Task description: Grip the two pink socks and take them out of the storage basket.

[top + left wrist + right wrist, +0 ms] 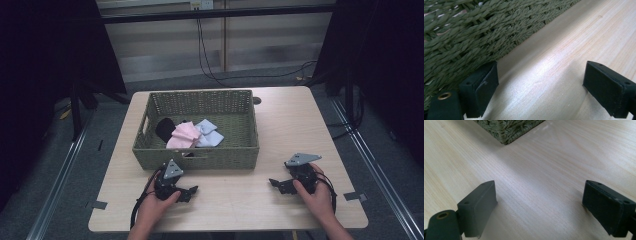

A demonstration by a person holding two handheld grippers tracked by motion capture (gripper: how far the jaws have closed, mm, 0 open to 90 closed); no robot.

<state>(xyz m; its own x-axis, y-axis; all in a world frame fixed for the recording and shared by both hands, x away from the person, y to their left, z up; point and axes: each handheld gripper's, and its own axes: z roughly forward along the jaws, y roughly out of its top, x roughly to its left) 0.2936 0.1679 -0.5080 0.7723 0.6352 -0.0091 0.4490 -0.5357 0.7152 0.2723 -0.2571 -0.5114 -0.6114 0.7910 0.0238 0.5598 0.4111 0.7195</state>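
Note:
A green woven basket (220,156) stands on the middle of the light wooden table (290,120). Inside it lie a black cloth (164,128), a pink cloth (184,135) and a pale blue cloth (209,134). My left gripper (189,192) rests on the table just in front of the basket's front left corner, held by a hand. In the left gripper view, the left gripper (541,87) is open with bare wood between the jaws, and the basket wall (474,37) is close on the left. My right gripper (276,184) lies at the front right. In its own view the right gripper (539,207) is open and empty, facing the basket corner (509,130).
Both forearms come in from the table's front edge. Bare wood lies between the two grippers and to the right of the basket. Black cables (210,60) hang down behind the table, and dark stands flank it on both sides.

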